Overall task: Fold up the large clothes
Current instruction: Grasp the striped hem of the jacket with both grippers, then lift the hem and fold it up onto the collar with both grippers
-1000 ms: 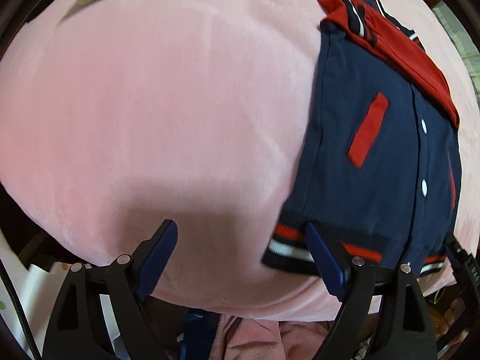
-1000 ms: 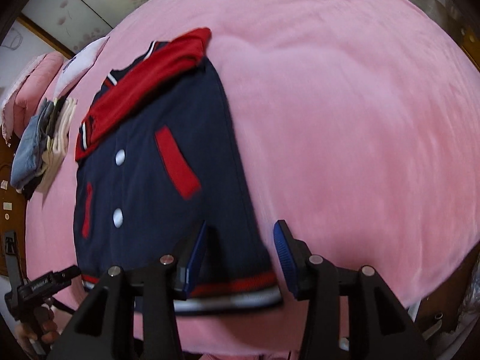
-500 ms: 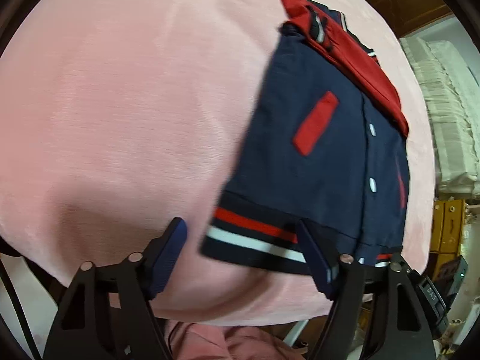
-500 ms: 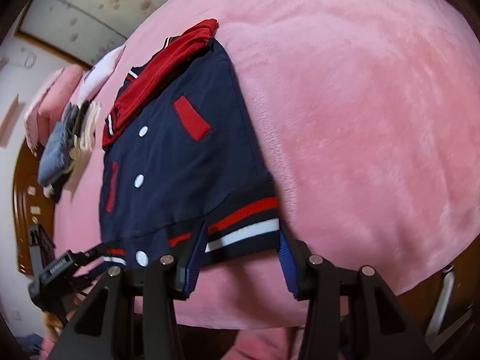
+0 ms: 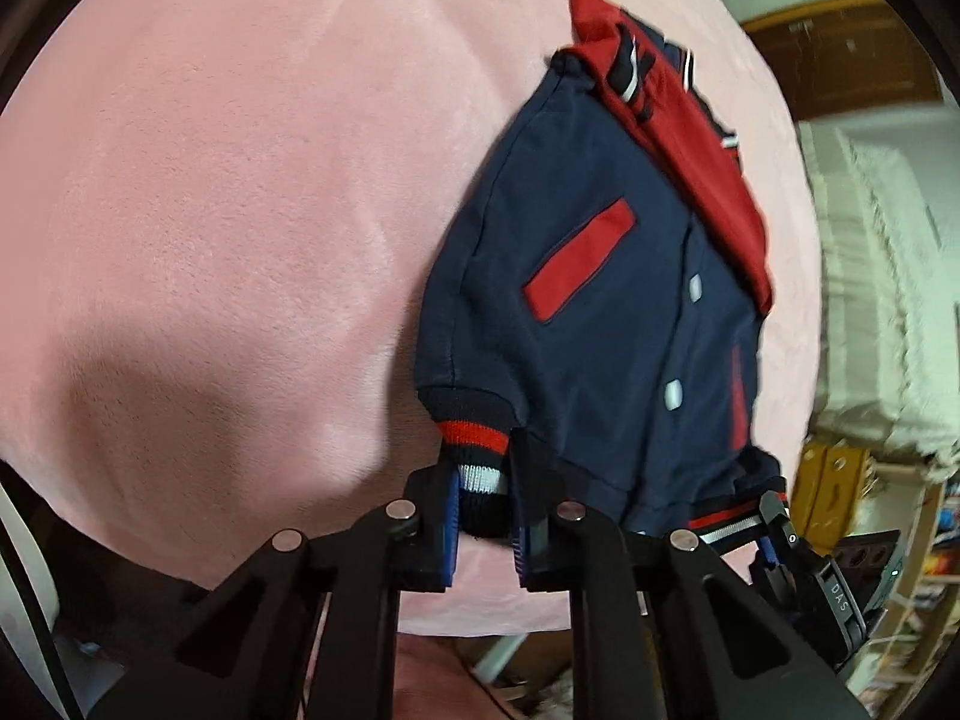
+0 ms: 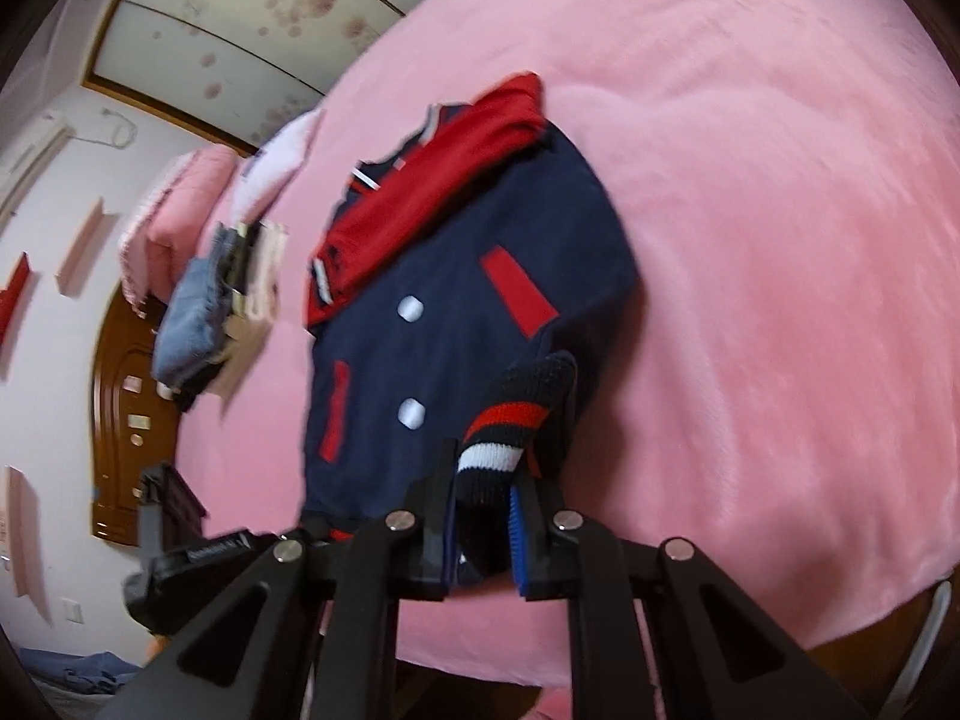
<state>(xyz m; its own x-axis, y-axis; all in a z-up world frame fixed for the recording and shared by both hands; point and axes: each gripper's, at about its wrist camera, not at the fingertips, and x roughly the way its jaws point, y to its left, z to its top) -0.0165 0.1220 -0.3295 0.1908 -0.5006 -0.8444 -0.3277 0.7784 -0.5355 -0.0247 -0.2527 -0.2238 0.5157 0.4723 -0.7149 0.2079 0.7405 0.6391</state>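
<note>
A navy varsity jacket (image 5: 600,312) with red sleeves, red pocket trims and white snaps lies on a pink blanket (image 5: 210,210), sleeves folded across the top. My left gripper (image 5: 483,480) is shut on the left corner of its striped hem. My right gripper (image 6: 483,480) is shut on the right corner of the hem (image 6: 510,420), which is lifted and bunched between the fingers. The jacket (image 6: 444,324) shows whole in the right wrist view. The right gripper also shows at the left wrist view's lower right (image 5: 774,516).
The pink blanket (image 6: 750,240) covers the bed. A stack of folded clothes (image 6: 222,300) and a pink pillow (image 6: 180,204) lie at the bed's far side. A white bedspread (image 5: 882,276) and shelves (image 5: 924,570) stand to the right. A wooden door (image 6: 126,420) is at the left.
Both grippers closed from open onto the jacket's hem corners. The hem has lifted off the blanket and bunched up. Both cameras have risen and tilted.
</note>
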